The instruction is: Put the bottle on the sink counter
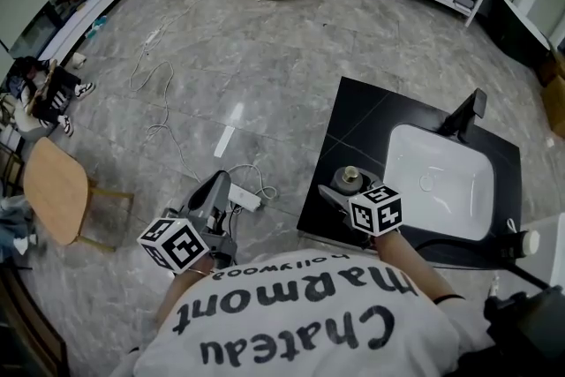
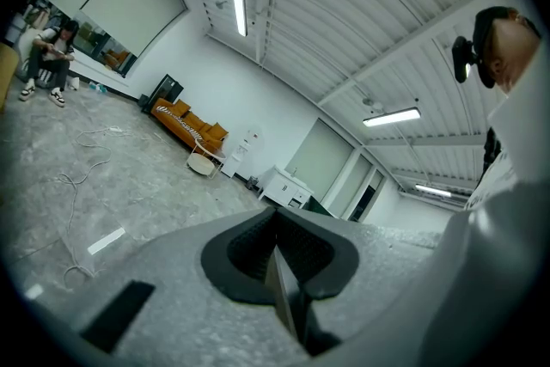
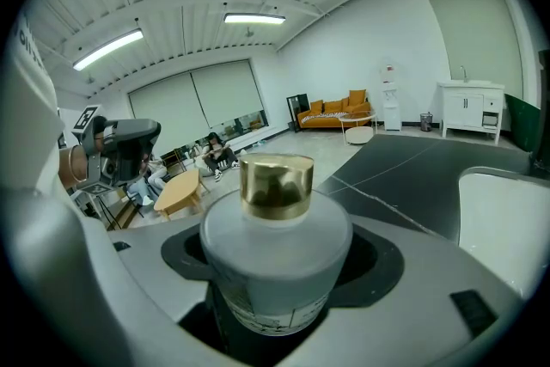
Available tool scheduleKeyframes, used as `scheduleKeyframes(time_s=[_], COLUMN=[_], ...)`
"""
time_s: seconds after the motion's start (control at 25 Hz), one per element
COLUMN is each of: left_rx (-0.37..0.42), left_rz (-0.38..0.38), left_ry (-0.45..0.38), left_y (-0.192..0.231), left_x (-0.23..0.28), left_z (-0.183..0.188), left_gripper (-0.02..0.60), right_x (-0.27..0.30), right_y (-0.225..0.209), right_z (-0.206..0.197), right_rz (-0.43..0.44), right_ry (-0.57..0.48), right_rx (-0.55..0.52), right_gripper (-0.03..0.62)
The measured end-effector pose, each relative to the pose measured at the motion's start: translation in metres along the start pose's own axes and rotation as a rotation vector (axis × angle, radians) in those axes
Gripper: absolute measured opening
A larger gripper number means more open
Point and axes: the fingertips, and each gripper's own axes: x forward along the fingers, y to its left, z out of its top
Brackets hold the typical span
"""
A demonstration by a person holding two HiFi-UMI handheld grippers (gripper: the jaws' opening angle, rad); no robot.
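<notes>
Bottle (image 1: 350,178) at near-left corner of counter (image 1: 362,119), basin (image 1: 439,181) right of it, faucet (image 1: 466,115) behind

The matt frosted bottle (image 3: 275,266) wears a shiny gold cap (image 3: 276,183)

- Right gripper (image 3: 277,309): jaws closed on the frosted glass bottle (image 3: 275,258), which stands upright between them.
- Gold cap (image 3: 276,184): seated on top of the bottle.
- Label: partly visible low on the bottle; print unreadable.
- Black sink counter (image 3: 404,168): behind and to the right of the bottle.
- White basin (image 3: 507,215): right of the bottle, set in the counter.
- Orange sofa (image 3: 337,113): far behind the bottle, against the wall.
- Wooden table (image 3: 179,193): behind the bottle, to its left.
</notes>
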Motion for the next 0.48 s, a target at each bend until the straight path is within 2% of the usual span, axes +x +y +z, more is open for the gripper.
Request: scheduleKeyframes(time_s=[0.48], left_rx=[-0.012], left_rz=[0.002], left_ry=[-0.006], left_y=[0.0064], left_x=[0.0001], left_z=[0.0013], left_gripper=[0.015], right_x=[-0.0014], right_y=[-0.003], right_z=[-0.0048], right_rz=[-0.017], right_ry=[0.025], right_rx=[-0.015], right_gripper=[0.345])
